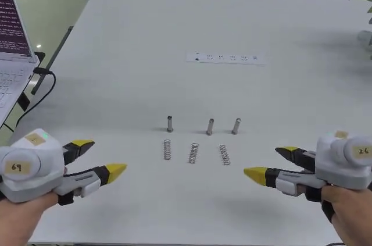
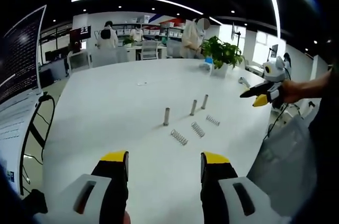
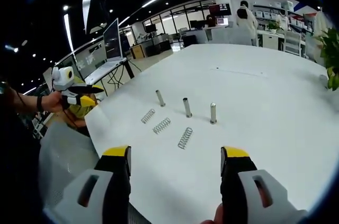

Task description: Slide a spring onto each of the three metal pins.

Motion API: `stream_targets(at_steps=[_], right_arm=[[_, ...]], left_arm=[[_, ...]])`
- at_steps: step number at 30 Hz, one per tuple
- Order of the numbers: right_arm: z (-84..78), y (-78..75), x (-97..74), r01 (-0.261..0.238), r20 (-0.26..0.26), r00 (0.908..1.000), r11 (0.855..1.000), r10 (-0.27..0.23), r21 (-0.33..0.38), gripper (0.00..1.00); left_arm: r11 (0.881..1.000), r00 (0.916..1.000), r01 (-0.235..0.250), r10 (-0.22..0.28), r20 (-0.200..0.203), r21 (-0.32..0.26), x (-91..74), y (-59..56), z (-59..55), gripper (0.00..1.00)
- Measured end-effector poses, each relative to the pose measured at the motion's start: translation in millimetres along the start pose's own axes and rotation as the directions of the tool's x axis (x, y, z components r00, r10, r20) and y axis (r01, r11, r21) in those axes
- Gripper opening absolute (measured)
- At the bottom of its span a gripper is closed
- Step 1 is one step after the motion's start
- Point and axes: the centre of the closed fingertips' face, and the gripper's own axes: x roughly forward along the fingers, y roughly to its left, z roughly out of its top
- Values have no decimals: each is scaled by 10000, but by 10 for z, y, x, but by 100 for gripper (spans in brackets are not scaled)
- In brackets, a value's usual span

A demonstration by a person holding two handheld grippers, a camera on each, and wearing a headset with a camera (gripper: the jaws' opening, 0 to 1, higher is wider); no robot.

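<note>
Three short metal pins stand upright in a row on the white table: left pin (image 1: 170,123), middle pin (image 1: 210,127), right pin (image 1: 236,126). In front of each lies a loose spring: left spring (image 1: 167,149), middle spring (image 1: 193,153), right spring (image 1: 224,154). The pins (image 2: 166,116) and springs (image 2: 179,137) also appear in the left gripper view, and the pins (image 3: 186,107) and springs (image 3: 161,125) in the right gripper view. My left gripper (image 1: 100,157) hovers open at the near left. My right gripper (image 1: 271,163) hovers open at the near right. Both are empty and well apart from the springs.
A white power strip (image 1: 226,58) lies farther back on the table. A laptop (image 1: 13,54) with a black cable (image 1: 40,92) sits at the left edge. A potted plant (image 2: 221,53) stands at the far right. People and chairs are beyond the table.
</note>
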Motion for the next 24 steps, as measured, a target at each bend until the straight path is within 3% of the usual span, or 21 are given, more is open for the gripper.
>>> stream_targets(at_steps=[12, 24], right_arm=[[-58, 78, -22, -5, -23, 10000, 10000, 5, 57, 69], [-104, 95, -41, 26, -83, 10000, 9999, -25, 157, 69]], left_arm=[[9996, 9995, 278, -278, -137, 12, 42, -139, -40, 51], [9991, 9987, 412, -415, -309, -115, 139, -155, -66, 51]])
